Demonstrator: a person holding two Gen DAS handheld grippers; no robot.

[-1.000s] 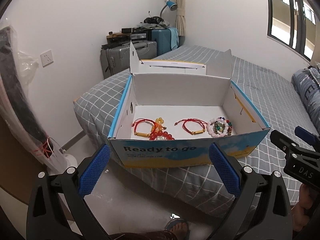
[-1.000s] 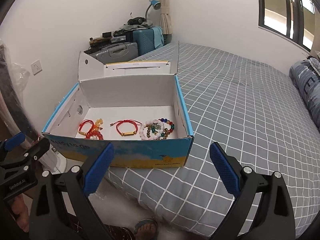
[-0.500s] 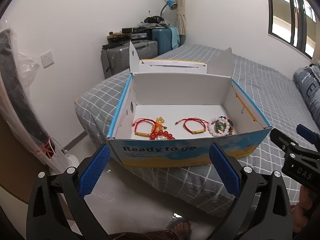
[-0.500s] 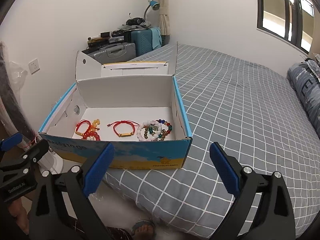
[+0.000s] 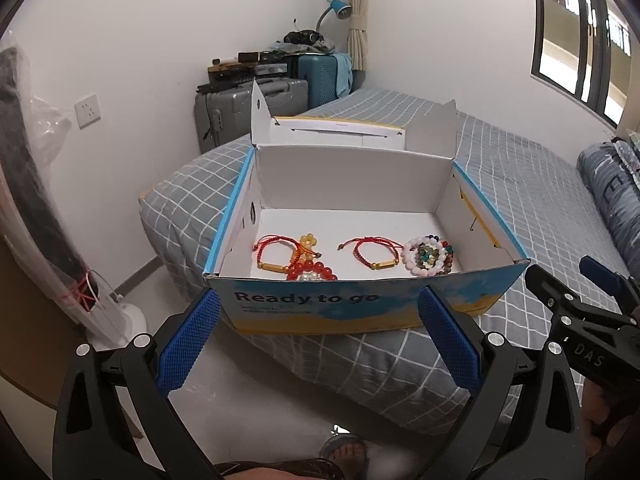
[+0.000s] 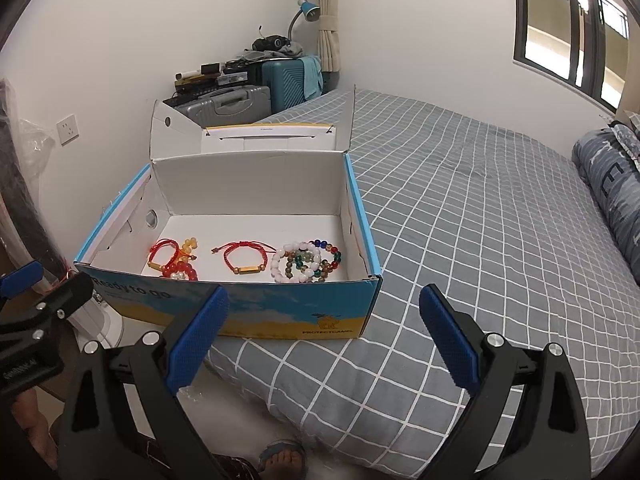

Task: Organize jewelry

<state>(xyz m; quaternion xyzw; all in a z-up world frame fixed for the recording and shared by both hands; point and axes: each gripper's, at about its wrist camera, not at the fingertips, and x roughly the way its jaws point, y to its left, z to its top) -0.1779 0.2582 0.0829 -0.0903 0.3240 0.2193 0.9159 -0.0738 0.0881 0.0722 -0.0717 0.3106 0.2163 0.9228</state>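
Note:
An open cardboard box (image 5: 308,304) (image 6: 256,316) sits at the corner of the bed. Inside lie a red cord bracelet with a gold tube (image 5: 272,254) (image 6: 162,254), red and amber bead bracelets (image 5: 312,270) (image 6: 182,270), a second red cord bracelet (image 5: 374,254) (image 6: 244,258) and a pile of white and multicoloured bead bracelets (image 5: 428,256) (image 6: 306,260). My left gripper (image 5: 320,340) is open and empty in front of the box. My right gripper (image 6: 324,344) is open and empty, in front of the box's right corner.
The grey checked bed (image 6: 480,220) stretches right, with a pillow (image 6: 616,200) at the far right. Suitcases (image 5: 248,108) stand against the back wall. A wrapped fan (image 5: 40,216) stands at the left. A sandalled foot (image 6: 280,460) is on the floor below.
Both grippers have drifted slightly closer to the box and a little left. Nothing in the box has moved; both stay open.

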